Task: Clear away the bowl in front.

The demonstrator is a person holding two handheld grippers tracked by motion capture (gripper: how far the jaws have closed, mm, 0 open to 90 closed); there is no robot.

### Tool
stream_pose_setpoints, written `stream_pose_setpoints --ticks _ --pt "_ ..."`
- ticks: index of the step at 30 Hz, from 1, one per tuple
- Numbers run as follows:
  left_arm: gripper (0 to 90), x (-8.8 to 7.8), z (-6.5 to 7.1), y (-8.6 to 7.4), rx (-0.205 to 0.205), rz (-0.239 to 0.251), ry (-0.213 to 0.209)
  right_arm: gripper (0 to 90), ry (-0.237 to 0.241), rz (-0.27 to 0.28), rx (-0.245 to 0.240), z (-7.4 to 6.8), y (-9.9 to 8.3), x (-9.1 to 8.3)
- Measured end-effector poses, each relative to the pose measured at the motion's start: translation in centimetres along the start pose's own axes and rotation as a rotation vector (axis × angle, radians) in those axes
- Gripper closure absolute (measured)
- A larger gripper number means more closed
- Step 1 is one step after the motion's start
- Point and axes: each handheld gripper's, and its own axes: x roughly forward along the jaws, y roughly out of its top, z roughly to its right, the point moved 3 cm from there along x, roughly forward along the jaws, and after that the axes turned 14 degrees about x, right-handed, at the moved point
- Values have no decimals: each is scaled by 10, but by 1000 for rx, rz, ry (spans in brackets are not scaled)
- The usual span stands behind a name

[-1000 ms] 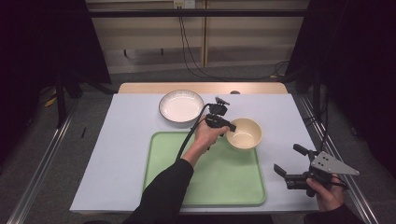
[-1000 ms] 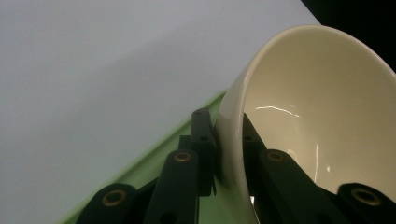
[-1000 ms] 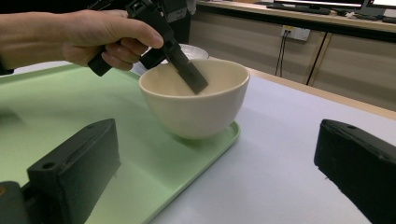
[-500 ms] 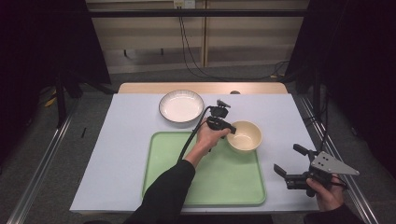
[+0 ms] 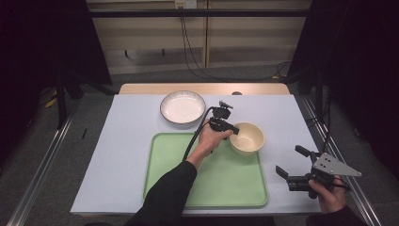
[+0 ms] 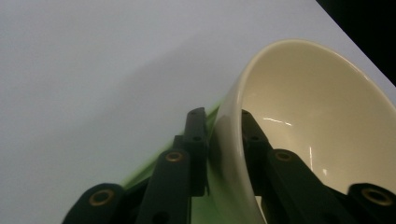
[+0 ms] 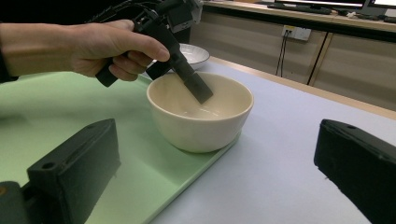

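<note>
Your left gripper straddles the near-left wall of the cream bowl: one jaw sits inside the bowl, the other outside against its outer wall, with the rim rising between them. In the left gripper view the jaws have just been opening a little, and a thin gap shows on both sides of the wall, so the pads no longer pinch the cream bowl; the wall simply stands between them. From the right gripper view you see that inner jaw slanting down into the cream bowl, with your left hand wrapped round the handle above and to the side of it.

The bowl itself sits on the far right corner of the green tray, its base close to the tray's edge, beneath and ahead of the left jaws. The white plate lies on the desk beyond the left jaws, well apart from them.

Your right gripper hangs over the desk off the tray's right side, its jaws spread wide with nothing between them, pointing toward the bowl.
</note>
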Motion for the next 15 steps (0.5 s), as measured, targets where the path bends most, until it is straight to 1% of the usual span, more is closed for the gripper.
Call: stream_pose_setpoints --ticks 1,2,3,4,6,8,9,10,11,12,14,15 --pt "743 -1 -1 -1 32 -13 -5 0 2 0 0 0 0 0" --pt "727 -1 -1 -1 33 -7 4 0 1 0 -1 0 0 0" --pt "704 -1 -1 -1 35 -7 3 0 7 -2 0 0 0 0" --pt "683 -1 -1 -1 45 -5 11 0 7 -2 0 0 0 0" --pt "632 -3 -2 -2 66 -7 11 0 7 -2 0 0 0 0" --pt "565 -4 -1 -1 72 5 13 0 7 -2 1 0 0 0" --pt "533 -4 1 0 55 33 17 0 7 -2 1 0 0 -1" --pt "477 -6 0 0 85 37 17 0 7 -2 0 0 0 0" --pt "438 -7 1 1 89 51 16 0 7 -2 1 0 0 -1" --pt "421 -9 1 1 108 56 17 0 8 -1 2 0 0 -1" --pt "301 -10 1 2 113 73 37 0 5 3 5 0 0 0" --pt "248 -12 1 1 120 76 36 0 1 4 8 0 0 -1"
